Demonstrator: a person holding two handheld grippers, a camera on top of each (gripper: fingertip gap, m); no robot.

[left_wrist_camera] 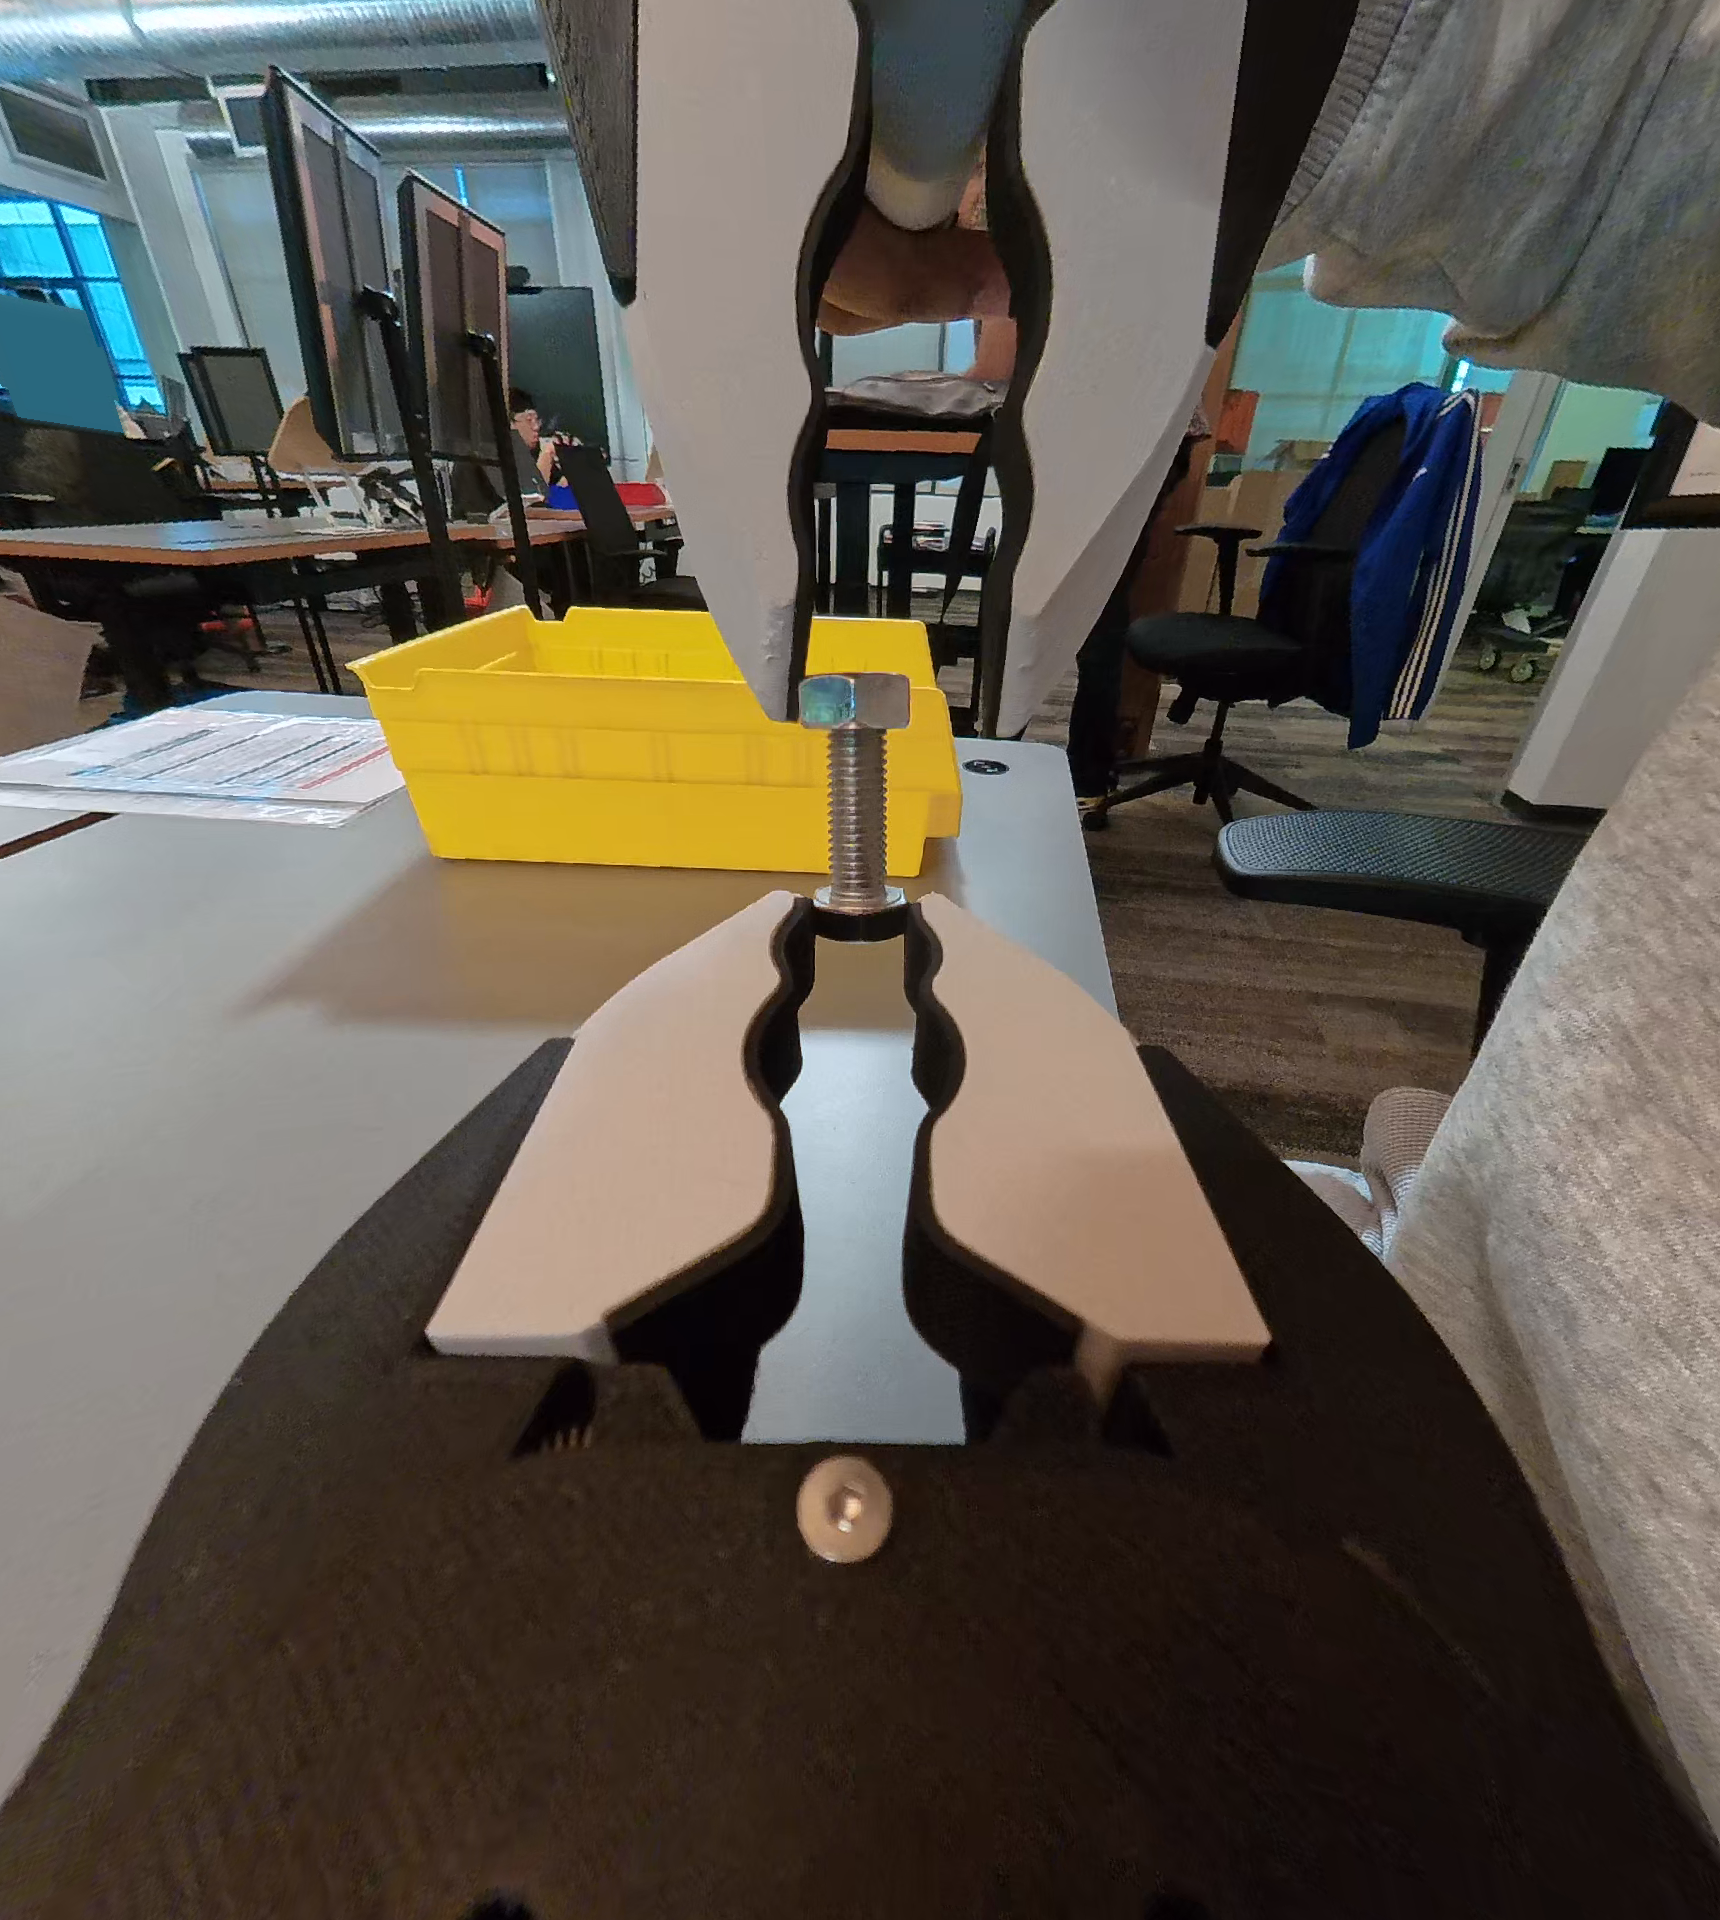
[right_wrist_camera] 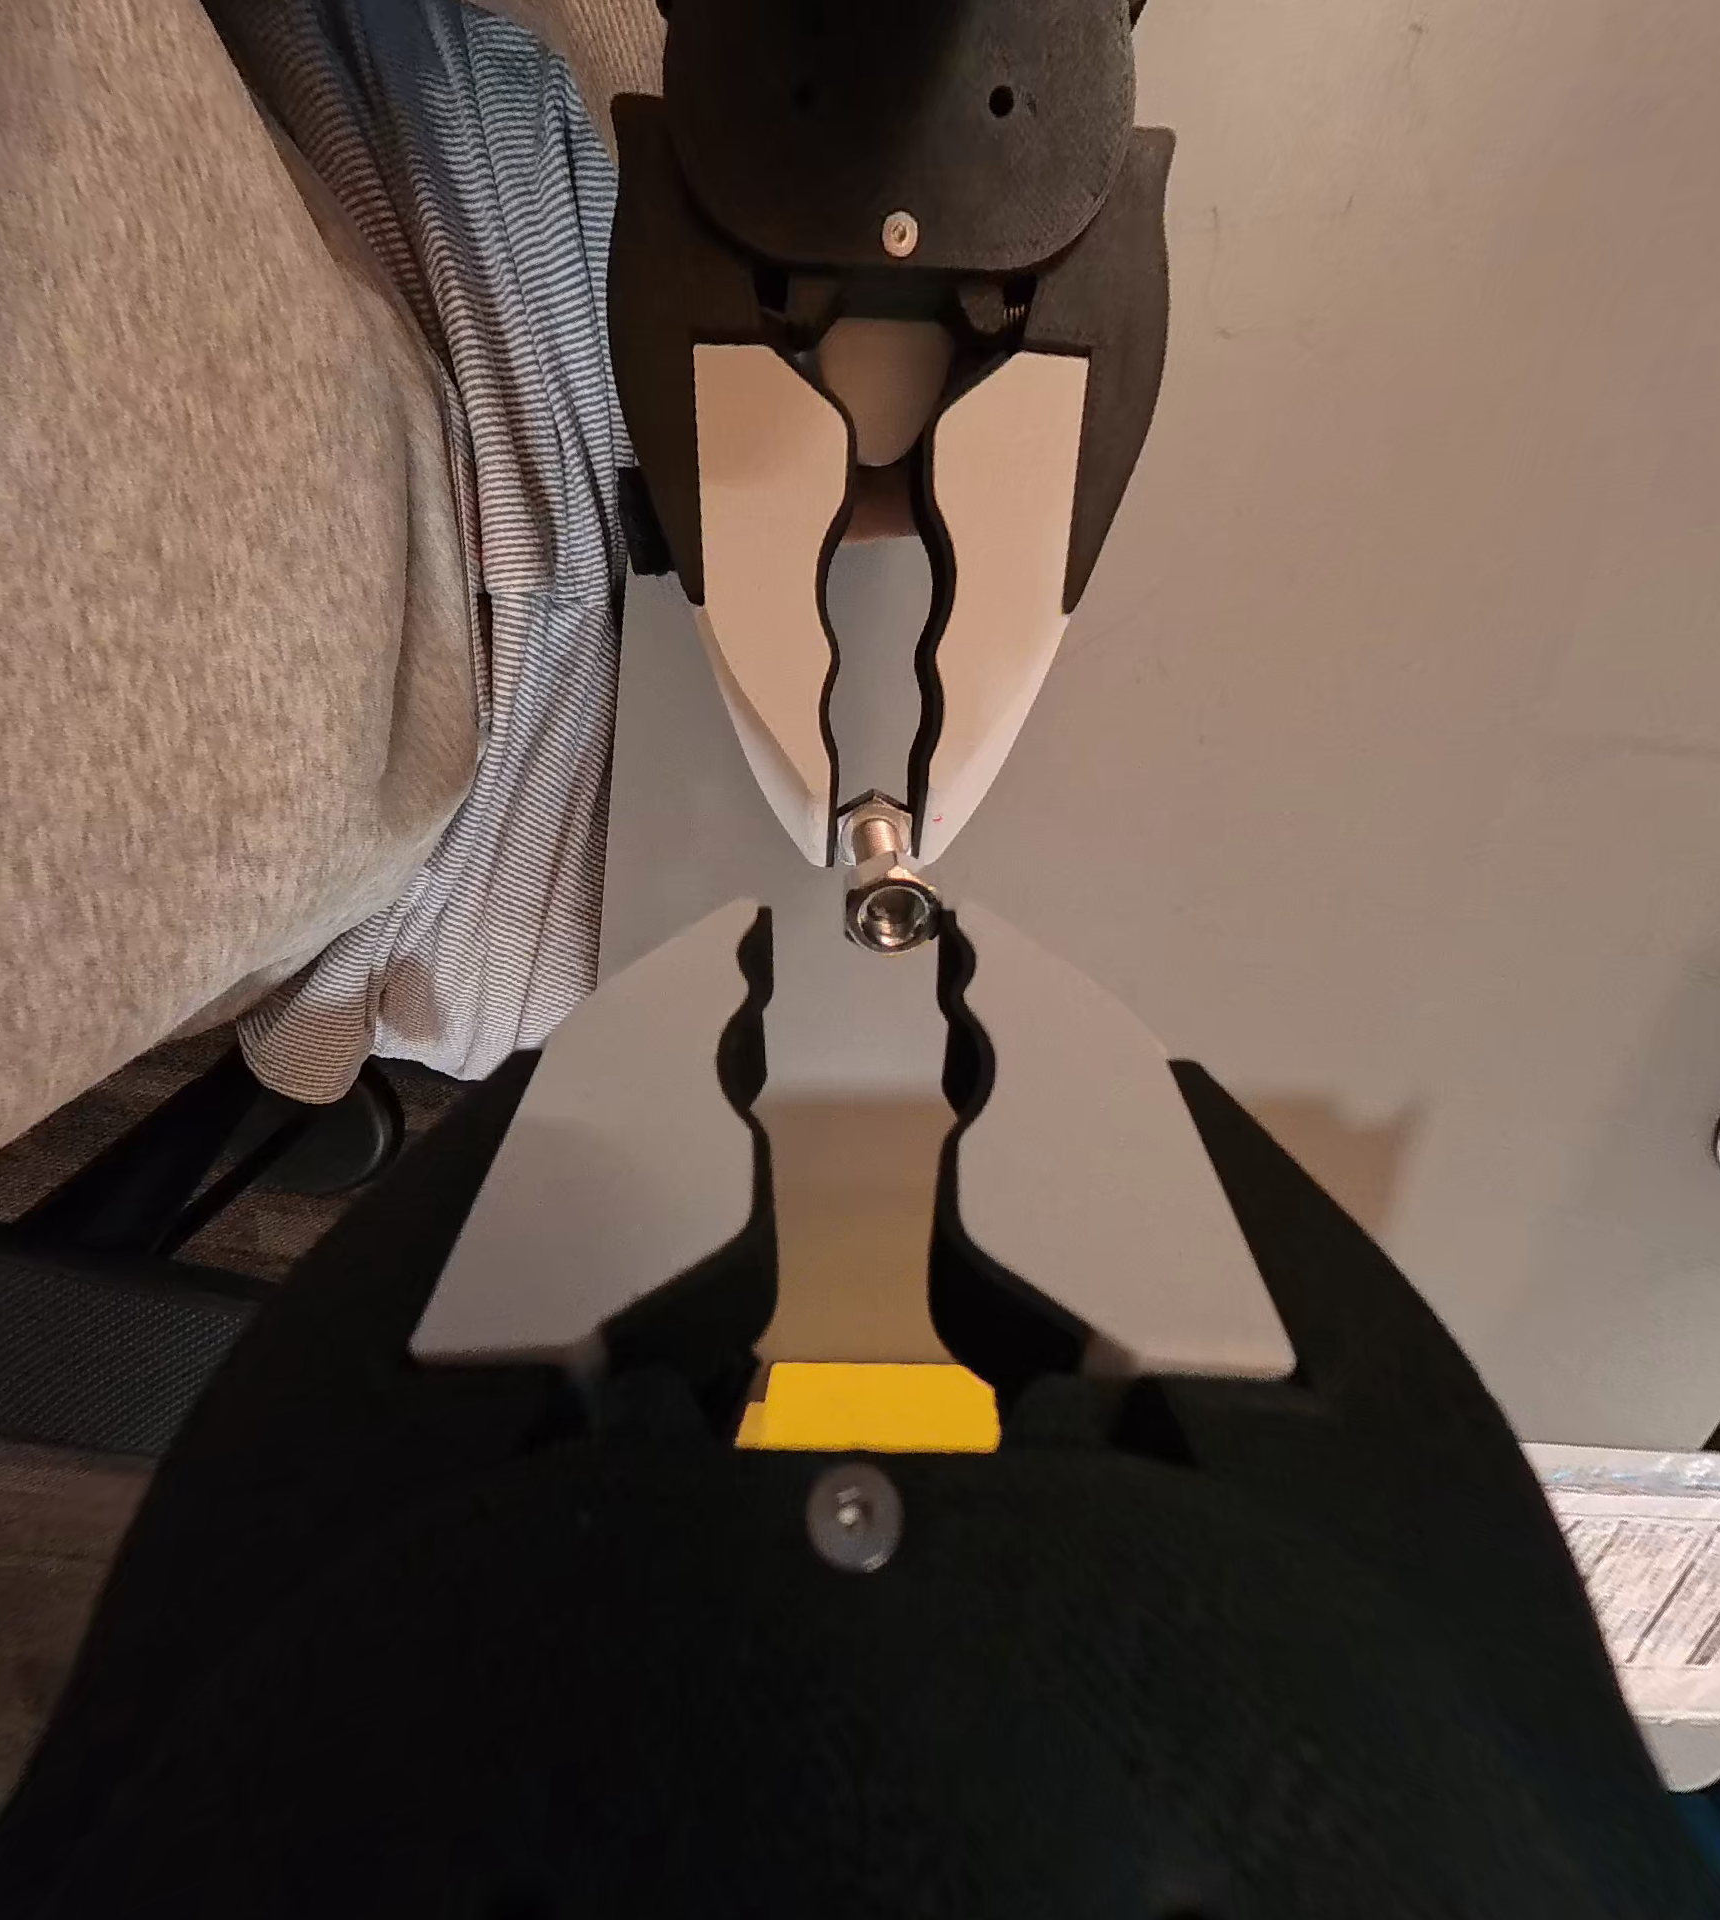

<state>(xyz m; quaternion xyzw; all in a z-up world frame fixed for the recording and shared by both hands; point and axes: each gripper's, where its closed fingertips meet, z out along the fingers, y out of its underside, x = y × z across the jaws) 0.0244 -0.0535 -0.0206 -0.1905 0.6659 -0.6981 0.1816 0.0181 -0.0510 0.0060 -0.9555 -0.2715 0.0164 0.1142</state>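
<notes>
Steel first: a bolt (left_wrist_camera: 851, 810) stands upright between my two tools. My left gripper (left_wrist_camera: 856, 920) is narrowed onto its lower threaded end, where a nut or washer sits; I cannot tell which. My right gripper (left_wrist_camera: 887, 717) comes down from above with its fingers part-spread about the hex head. One finger touches the head and the other stands clear of it.

I judge the head sits off-centre in that gap, so squaring the right fingers on two flats before squeezing would avoid levering the bolt sideways in the left hold.

Below lies a plain grey table (left_wrist_camera: 212, 1039). A yellow bin (left_wrist_camera: 627, 769) sits beyond, with a printed sheet (left_wrist_camera: 181, 758) to its left. Farther off are monitors (left_wrist_camera: 336, 281), desks, and an office chair (left_wrist_camera: 1199, 644) beside a hanging blue jacket (left_wrist_camera: 1386, 561).
</notes>
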